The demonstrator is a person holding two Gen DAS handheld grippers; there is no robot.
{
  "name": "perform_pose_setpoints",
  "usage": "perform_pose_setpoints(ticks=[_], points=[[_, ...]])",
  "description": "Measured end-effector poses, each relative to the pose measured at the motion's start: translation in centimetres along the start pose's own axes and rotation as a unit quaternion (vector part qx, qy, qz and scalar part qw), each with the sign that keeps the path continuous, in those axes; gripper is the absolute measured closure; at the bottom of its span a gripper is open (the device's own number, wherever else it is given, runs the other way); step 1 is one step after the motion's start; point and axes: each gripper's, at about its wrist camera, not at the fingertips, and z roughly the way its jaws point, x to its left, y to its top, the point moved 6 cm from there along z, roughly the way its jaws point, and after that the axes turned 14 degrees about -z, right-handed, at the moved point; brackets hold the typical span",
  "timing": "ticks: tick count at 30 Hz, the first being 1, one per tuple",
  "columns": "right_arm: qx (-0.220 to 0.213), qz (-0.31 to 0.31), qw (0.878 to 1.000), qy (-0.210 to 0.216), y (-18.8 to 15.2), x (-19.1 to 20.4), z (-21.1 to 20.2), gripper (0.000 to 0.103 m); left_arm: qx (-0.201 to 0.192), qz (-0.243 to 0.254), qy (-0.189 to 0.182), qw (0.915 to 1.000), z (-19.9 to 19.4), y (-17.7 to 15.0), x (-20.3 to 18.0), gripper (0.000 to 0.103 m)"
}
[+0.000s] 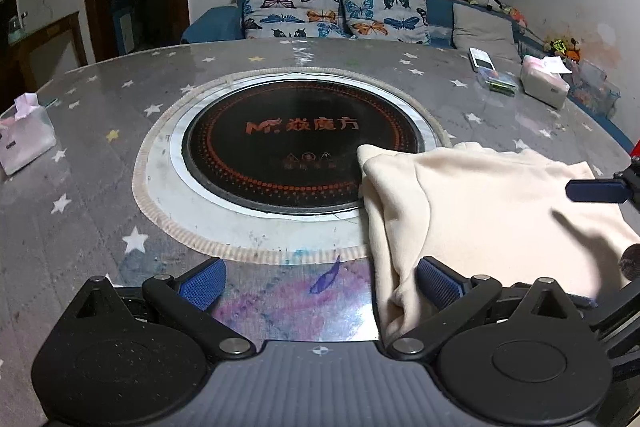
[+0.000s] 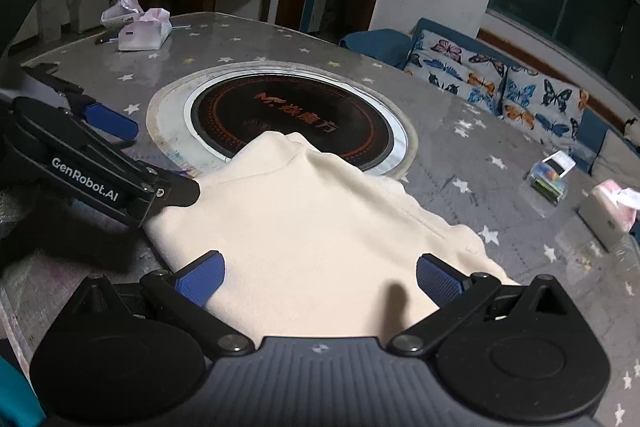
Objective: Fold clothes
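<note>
My left gripper and right gripper both hang with fingers spread wide, holding nothing. The cream garment lies folded directly under my right fingers, beside my left's right finger. I should pinch one layered edge squarely, both sides level.

A cream, soft fleece garment lies folded into a rough rectangle, flat on the star-patterned grey bench. Its far end overlaps the rim of the round black cooktop set in the bench. A seam runs along its right side, and the edges are slightly rumpled.
</note>
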Motion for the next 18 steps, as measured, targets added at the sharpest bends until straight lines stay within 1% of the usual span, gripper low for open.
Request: perform_pose_setpoints(ticks=[3, 6, 12, 18], points=[[-0.004, -0.004, 1.0, -0.005, 0.5, -0.2, -0.5, 0.0, -0.002, -0.001, -0.001, 1.0, -0.3, 0.3, 0.1, 0.0], [-0.012, -0.017, 1.0, -0.001, 1.1, 0.2, -1.0, 0.0, -0.003, -0.005, 0.001, 1.0, -0.5, 0.6, 0.3, 0.0], [-0.019, -0.043, 0.999, 0.021, 1.9, 2.0, -1.4, 0.0, -0.007, -0.016, 0.009, 0.9998, -0.7, 0.9, 0.9, 0.0], [-0.028, -0.074, 0.996, 0.042, 3.1, 3.7, -1.8, 0.001, -0.013, -0.043, 0.026, 0.9986, -0.9, 1.8, 2.7, 0.0]])
